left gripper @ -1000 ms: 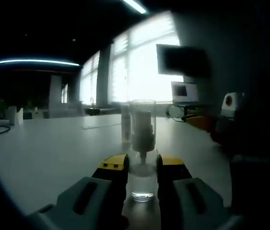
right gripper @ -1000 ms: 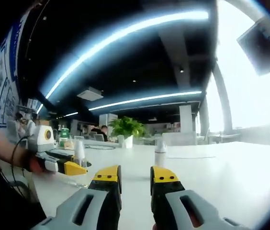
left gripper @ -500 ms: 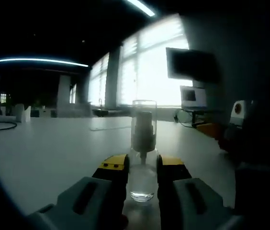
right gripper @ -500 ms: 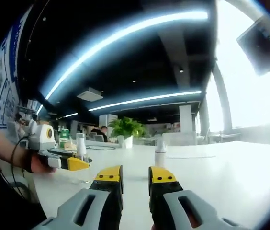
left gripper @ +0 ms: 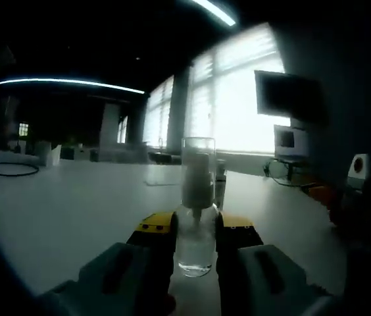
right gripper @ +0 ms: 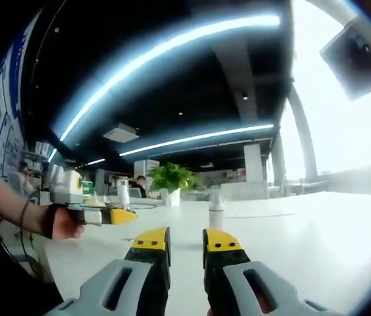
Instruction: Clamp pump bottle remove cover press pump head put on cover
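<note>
Right tongs (right gripper: 186,242) slightly parted, empty above white table (right gripper: 304,224).

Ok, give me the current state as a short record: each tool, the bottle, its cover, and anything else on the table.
left tool: shut on the pump bottle, jaws gripping its lower body
pump bottle: clear, upright in the jaws
cover: clear cap, on over the white pump head
right tool: jaws slightly apart, nothing between them, above the white table
second small bottle: standing upright on the table ahead of the right tool
potted plant: at the far end of the table
task stage: bottle clamped, cover not yet removed
</note>
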